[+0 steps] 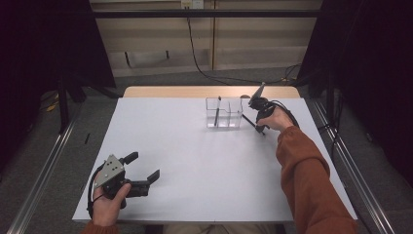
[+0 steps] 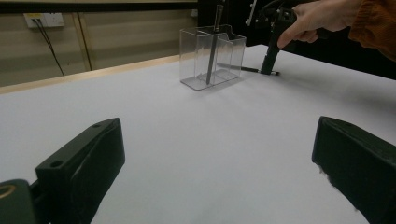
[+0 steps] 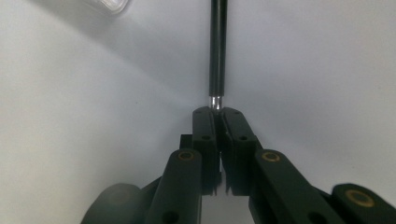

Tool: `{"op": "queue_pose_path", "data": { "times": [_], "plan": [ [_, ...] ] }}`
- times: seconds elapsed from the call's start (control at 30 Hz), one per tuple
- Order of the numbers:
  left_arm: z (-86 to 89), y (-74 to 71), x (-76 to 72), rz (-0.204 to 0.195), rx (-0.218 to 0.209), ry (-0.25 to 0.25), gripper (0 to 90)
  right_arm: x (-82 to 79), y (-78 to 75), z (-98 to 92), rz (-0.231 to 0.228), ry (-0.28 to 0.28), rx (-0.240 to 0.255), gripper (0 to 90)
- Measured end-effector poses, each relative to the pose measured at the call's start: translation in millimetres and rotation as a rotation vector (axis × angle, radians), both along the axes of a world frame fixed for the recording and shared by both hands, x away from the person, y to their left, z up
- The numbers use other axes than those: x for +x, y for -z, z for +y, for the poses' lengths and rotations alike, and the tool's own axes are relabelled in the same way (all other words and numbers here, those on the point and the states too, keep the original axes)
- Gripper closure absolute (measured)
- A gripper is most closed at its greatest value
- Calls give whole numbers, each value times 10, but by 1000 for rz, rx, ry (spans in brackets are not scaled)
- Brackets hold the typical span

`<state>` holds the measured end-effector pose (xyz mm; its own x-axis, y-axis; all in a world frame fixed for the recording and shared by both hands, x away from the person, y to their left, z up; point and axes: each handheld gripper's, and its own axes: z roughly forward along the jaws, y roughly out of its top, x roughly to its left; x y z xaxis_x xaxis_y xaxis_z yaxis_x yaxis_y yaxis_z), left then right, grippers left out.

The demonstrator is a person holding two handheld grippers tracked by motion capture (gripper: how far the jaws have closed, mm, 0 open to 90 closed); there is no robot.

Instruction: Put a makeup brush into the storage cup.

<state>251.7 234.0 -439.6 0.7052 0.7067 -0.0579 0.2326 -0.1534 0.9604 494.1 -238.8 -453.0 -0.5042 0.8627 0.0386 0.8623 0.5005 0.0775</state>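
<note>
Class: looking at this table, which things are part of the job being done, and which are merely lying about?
In the job: black pen gripped by the right gripper; clear holder with a pen standing in it.

Lying about: left gripper, open, idle; floor cables.

The table (image 1: 195, 165) has a white top. Along its far edge, at twelve o'clock, a strip of light wood shows.

A clear plastic box (image 1: 223, 113) stands on the table, up toward one o'clock from the middle. It is split into parts inside. A dark pen (image 1: 217, 111) stands up in its left part, leaning a little.

Just beside the box, at about two o'clock on the table, a second black pen (image 1: 249, 121) lies flat on the white top.

The left gripper (image 1: 146, 174) rests on the table near seven o'clock.
</note>
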Motion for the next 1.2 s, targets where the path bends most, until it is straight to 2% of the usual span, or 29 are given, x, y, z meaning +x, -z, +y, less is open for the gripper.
{"op": "queue_pose_path", "data": {
  "times": [0.3,0.37,0.5,0.6,0.67,0.73,0.97,1.2],
  "plan": [
    [-3,4,1,1,2,-1,25,-25,-15,-25,-15,-5,15,851],
    [-2,5,1,1,1,-2,25,-29,-40,-39,-26,3,15,851],
    [-1,5,2,1,2,-4,25,-43,-136,-96,-55,25,44,850],
    [-2,1,-1,-1,4,-2,26,-63,-184,-133,-92,35,48,850],
    [-2,0,-1,-1,5,-3,25,-71,-204,-153,-118,42,70,851],
    [0,2,1,0,4,-4,26,-78,-220,-158,-127,46,71,850],
    [5,2,-2,0,2,-9,25,-95,-238,-231,-196,100,111,850],
    [5,1,0,-1,3,-10,26,-160,-305,-272,-282,105,178,850]
  ]
}}
